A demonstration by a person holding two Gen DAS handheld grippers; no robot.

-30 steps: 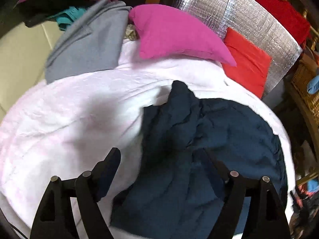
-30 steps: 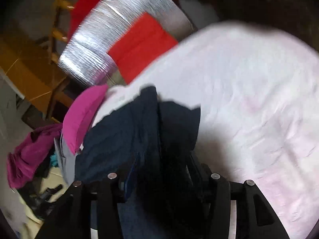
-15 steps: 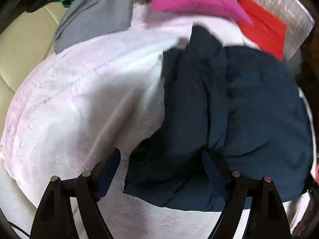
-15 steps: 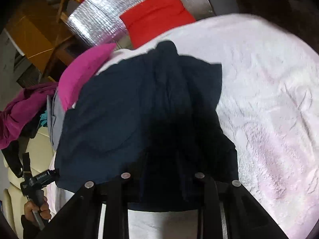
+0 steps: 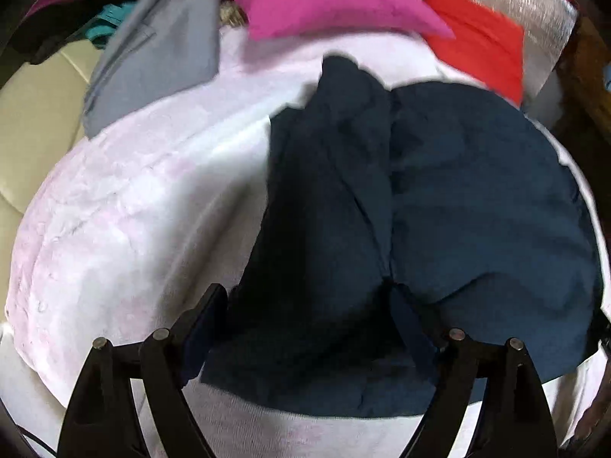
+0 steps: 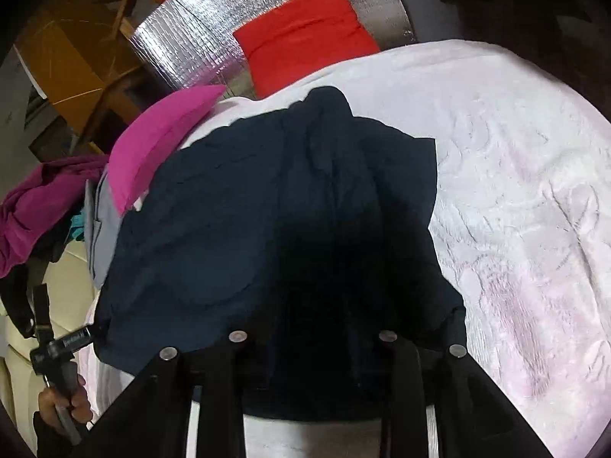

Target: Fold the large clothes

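**Navy garment laid down mid-fold on a pale blanket**

A pale pink blanket (image 5: 114,229) covers the work surface, with a silver quilted panel (image 6: 198,42) standing behind it. On the blanket lies the dark navy garment (image 5: 477,210), partly folded: one broad flat half and, beside it, a bunched ridge of doubled cloth running away from the cameras. Along the far edge sit a magenta cushion (image 5: 328,4), a grey folded garment (image 5: 160,49) and a red cushion (image 6: 305,30).

The left gripper (image 5: 309,324) hangs over the near hem with its jaws spread wide, having just opened further; cloth lies between the fingers, but the pads do not appear to press it. The right gripper (image 6: 313,343) is set low on the same near edge, its jaws narrower and lately in motion; the fabric there is in deep shadow, so whether it pinches the hem cannot be told.

By the look of it, a fold has just been laid down and is being released. The next move likely calls for flattening the bunched ridge, then taking fresh hold of an edge for the following fold.
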